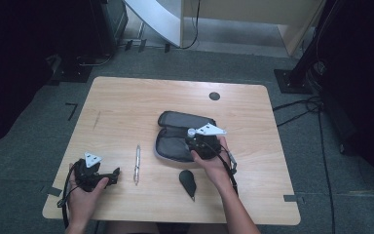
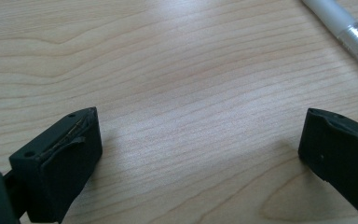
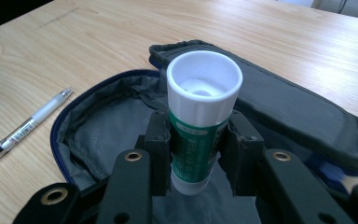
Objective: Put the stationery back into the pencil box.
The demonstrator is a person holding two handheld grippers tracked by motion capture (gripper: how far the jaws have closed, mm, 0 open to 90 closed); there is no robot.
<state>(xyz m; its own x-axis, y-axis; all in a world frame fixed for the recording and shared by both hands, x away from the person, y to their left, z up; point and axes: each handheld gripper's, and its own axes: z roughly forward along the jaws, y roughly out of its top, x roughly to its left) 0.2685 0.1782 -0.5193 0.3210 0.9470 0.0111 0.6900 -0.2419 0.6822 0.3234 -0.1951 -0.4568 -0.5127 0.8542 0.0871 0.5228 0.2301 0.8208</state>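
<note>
My right hand-held gripper [image 3: 198, 154] clamps the glue stick [image 3: 200, 121] across its middle, its long axis upright, right above the open pencil case [image 3: 107, 126] on the counter [image 1: 121, 102]. My left hand-held gripper [image 2: 200, 154], wide and holding nothing, sits well apart.

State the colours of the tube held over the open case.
White cap and green label on the tube; the right gripper view shows it best.

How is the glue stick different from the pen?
The glue stick is short and fat, green with a white cap; the pen is long, thin and silvery. The glue stick is gripped in the right tool over the open pencil case; the pen lies flat on the table, untouched. Both are desk supplies.
</note>
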